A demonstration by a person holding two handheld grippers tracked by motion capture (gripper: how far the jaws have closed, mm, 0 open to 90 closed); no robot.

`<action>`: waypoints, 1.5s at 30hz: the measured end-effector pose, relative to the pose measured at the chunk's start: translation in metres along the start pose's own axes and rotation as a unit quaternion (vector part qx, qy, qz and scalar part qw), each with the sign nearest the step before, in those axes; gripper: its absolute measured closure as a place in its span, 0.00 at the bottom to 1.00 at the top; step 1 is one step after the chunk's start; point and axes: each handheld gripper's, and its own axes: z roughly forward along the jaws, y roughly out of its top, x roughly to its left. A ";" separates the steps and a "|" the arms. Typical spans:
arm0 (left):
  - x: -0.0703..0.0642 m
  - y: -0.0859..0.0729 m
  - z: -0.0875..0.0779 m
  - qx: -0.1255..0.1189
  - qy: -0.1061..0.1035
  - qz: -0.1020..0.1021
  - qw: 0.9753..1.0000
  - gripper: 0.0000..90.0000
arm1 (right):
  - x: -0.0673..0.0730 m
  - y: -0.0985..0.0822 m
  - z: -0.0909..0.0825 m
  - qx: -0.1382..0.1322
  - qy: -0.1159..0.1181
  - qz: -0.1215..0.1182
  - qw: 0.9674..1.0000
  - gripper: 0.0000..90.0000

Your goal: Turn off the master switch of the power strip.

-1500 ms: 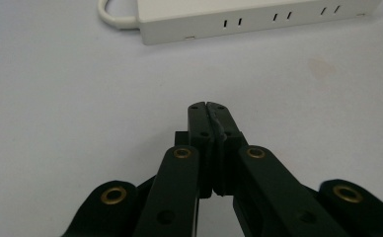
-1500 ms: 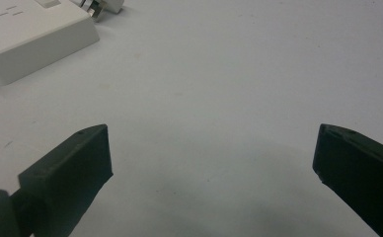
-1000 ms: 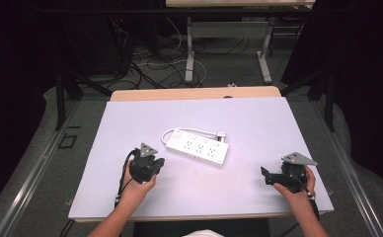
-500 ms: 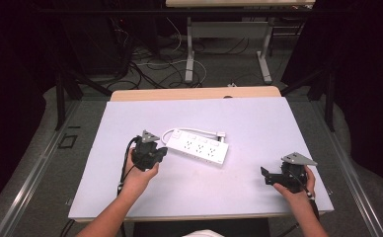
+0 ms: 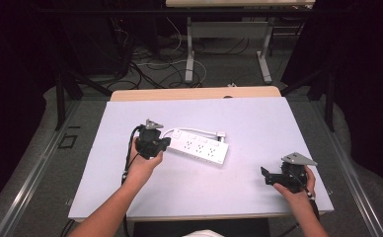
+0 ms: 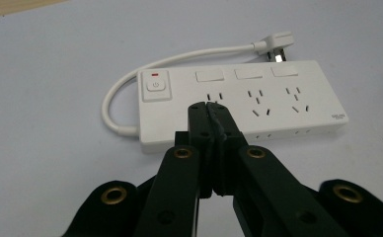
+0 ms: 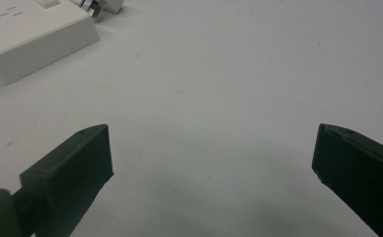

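with jaws pressed together, left gripper (image 6: 210, 106) points at power strip (image 6: 239, 103).

The power strip (image 5: 199, 147) lies on the table (image 5: 239, 197), left of its middle, its cord (image 5: 194, 131) looping along the far side to a plug (image 5: 221, 134) near the strip's right end. The left gripper (image 5: 164, 143) sits just beside the strip's left end, jaws pressed together over it. The right gripper (image 5: 264, 174) rests well apart, near the table's right front corner, jaws spread wide over bare tabletop, the strip to its far left
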 end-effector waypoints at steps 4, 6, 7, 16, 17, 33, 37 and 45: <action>0.001 0.009 0.000 0.000 -0.002 -0.006 1.000 1.00 | 0.000 0.000 0.001 0.001 0.000 0.001 1.000 0.02; 0.000 0.013 0.001 0.002 0.001 -0.007 1.000 1.00 | 0.000 0.000 0.001 0.000 0.001 0.001 1.000 0.02; 0.000 0.015 0.002 0.002 0.002 -0.007 1.000 1.00 | 0.000 0.000 0.001 0.000 0.001 -0.001 1.000 0.02; -0.003 0.032 0.013 0.002 0.008 -0.003 1.000 1.00 | 0.000 0.000 0.001 0.000 0.000 0.001 1.000 0.02; -0.003 0.033 0.014 0.007 0.009 -0.003 1.000 1.00 | 0.000 0.000 0.001 0.000 0.000 0.001 1.000 0.02; 0.002 0.050 0.036 0.014 0.028 -0.019 0.999 1.00 | 0.001 0.000 0.002 0.002 0.001 0.001 1.000 0.02; 0.007 0.052 0.042 0.019 0.034 -0.025 0.999 1.00 | 0.001 -0.001 0.001 0.003 0.000 0.003 1.000 0.02; 0.013 0.052 0.054 0.026 0.046 -0.041 0.998 1.00 | 0.000 0.000 0.001 0.003 0.001 0.000 1.000 0.02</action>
